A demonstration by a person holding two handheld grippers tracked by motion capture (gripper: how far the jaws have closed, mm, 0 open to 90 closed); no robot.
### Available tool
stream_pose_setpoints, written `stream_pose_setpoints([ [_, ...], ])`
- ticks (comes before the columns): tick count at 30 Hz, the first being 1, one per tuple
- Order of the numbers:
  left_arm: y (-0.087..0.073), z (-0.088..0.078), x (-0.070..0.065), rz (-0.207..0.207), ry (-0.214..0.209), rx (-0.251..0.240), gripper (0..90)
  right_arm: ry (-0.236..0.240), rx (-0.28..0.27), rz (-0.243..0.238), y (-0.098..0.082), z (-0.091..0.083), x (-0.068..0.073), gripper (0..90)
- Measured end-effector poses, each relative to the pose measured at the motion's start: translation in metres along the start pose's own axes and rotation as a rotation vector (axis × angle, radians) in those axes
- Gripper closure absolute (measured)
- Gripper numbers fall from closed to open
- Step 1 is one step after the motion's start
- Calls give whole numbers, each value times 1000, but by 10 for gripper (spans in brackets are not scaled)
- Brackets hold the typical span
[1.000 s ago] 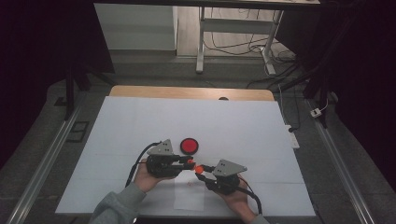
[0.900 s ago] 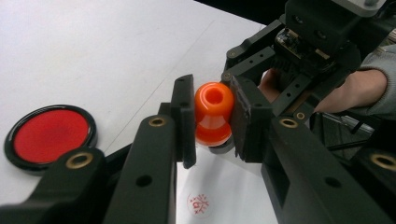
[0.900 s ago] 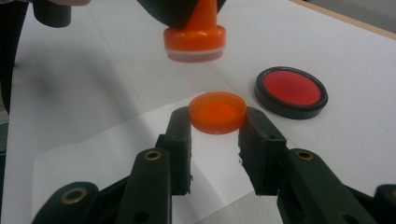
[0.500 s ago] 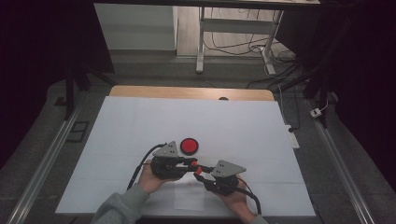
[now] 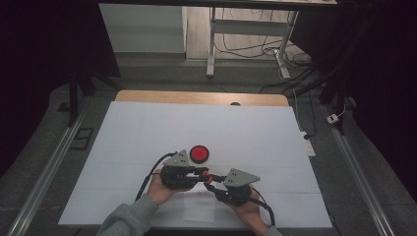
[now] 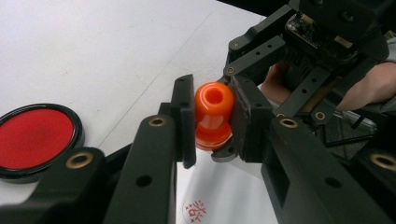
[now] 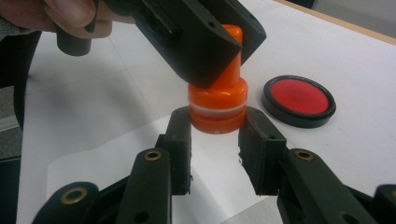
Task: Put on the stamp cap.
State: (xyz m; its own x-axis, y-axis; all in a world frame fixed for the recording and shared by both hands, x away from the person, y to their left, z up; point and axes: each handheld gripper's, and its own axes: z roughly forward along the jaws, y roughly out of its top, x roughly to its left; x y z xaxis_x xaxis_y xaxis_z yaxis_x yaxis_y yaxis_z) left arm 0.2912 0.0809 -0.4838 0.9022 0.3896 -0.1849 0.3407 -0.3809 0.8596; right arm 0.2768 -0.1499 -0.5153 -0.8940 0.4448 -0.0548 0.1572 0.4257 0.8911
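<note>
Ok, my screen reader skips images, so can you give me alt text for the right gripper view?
An orange stamp stands between the right gripper jaws, which clamp its base, while the left gripper grips its handle from above. Beneath lies a white paper, and a round red ink pad sits on the table to the right.

A round red ink pad (image 5: pixel 199 154) in a black rim lies on the white table sheet (image 5: pixel 147 132). A small paper slip (image 5: pixel 196 209) bearing a red stamped mark (image 6: pixel 195 211) lies nearer the front edge; a wooden strip (image 5: pixel 147 96) borders the far side
</note>
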Motion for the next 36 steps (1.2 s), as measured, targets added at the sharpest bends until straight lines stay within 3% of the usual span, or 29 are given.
stream_pose_setpoints([
  [36,-3,3,-2,-1,8,-15,723,-9,-6,16,1,-3,0,649],
])
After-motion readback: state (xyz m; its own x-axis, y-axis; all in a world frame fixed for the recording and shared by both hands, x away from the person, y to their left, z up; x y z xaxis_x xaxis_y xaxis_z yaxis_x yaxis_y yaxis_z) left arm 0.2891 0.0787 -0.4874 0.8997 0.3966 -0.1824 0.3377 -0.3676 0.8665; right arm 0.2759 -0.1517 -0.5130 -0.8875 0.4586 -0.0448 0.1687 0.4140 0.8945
